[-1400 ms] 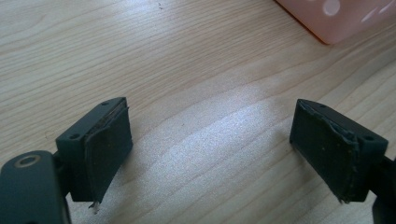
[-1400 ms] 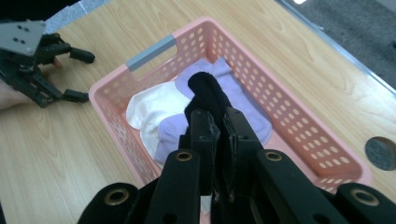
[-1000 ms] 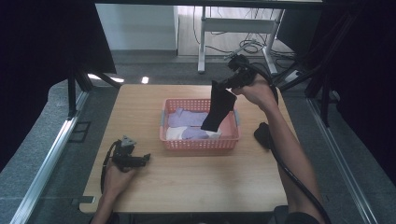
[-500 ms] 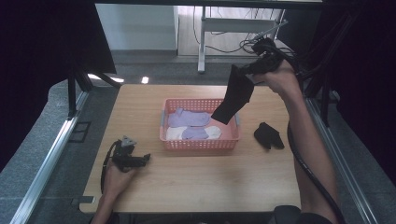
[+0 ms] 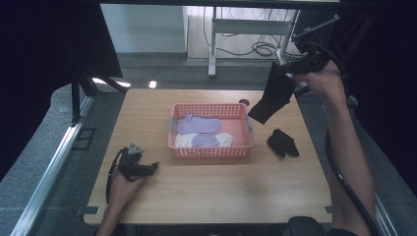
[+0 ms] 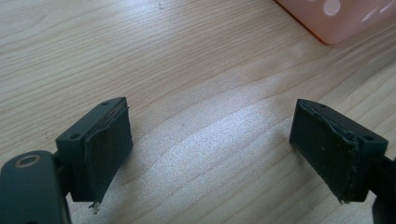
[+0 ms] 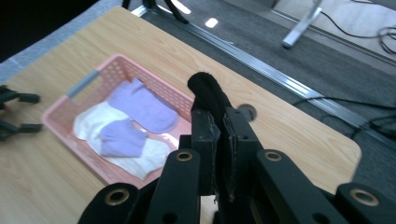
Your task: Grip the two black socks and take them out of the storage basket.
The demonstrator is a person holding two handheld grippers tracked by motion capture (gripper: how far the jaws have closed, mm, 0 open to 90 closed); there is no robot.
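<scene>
Right gripper (image 7: pixel 218 128): jaws pressed together on the top edge of a black sock (image 5: pixel 273 98), a rounded fold of it poking up just beyond the jaw tips in the right gripper view. From the high view, hanging limp and flat below the jaws, lifted clear of the table (image 5: pixel 216 196), above its far right corner. Dark, matte, knit-looking, no pattern to be made out. Likely very light and entirely soft, draping under its own weight; not fragile, not slippery against the jaw pads. Best taken by an edge or cuff, as here, with a firm pinch, since a loose fold could slide out.

Below the jaws and a little nearer the person, a second black sock (image 5: pixel 282 143) crumpled on the wood. Farther left of the jaws, a pink basket (image 5: pixel 211 151) holding purple socks (image 5: pixel 199 124) and a white sock (image 5: pixel 223 140).

Left gripper (image 6: pixel 210 154): jaws spread wide, empty, bare wood between them, basket corner just beyond.
</scene>
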